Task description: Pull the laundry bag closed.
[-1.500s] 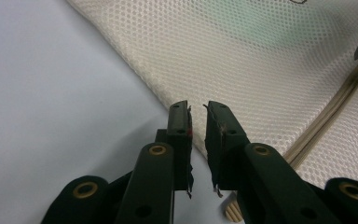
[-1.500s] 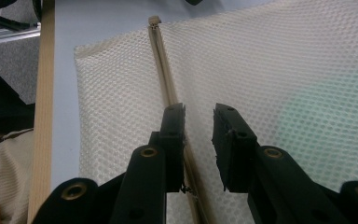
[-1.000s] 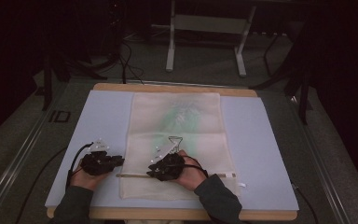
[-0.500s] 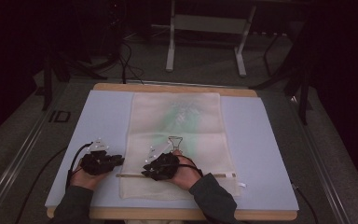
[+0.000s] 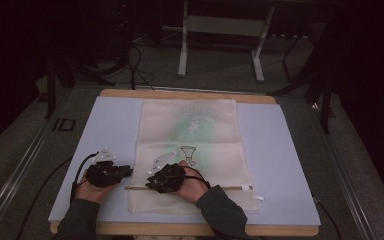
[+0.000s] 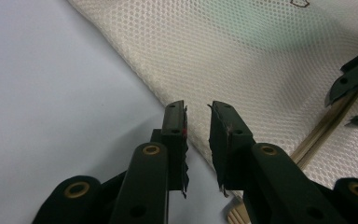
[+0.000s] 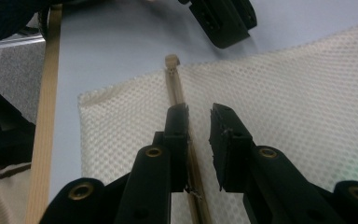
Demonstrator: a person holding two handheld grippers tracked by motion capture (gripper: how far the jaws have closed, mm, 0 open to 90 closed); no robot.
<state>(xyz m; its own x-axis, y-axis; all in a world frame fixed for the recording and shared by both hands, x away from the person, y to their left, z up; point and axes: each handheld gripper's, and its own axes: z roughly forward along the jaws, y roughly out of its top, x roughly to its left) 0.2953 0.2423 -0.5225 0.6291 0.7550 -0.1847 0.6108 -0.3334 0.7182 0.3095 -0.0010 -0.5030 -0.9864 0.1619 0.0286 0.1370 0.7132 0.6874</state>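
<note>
Right gripper view: zipper (image 7: 179, 100) partly hidden by gripper (image 7: 198, 122).

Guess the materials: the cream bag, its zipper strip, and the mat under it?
Mesh laundry bag: looks like woven synthetic netting, cream, matte; a fine honeycomb of holes shows throughout. Zipper strip: tan fabric tape by its look, with a small end tab; teeth too small to tell. Mat: smooth, pale blue-grey, matte, no weave visible; possibly foam or plastic sheet, I can't tell which.
</note>
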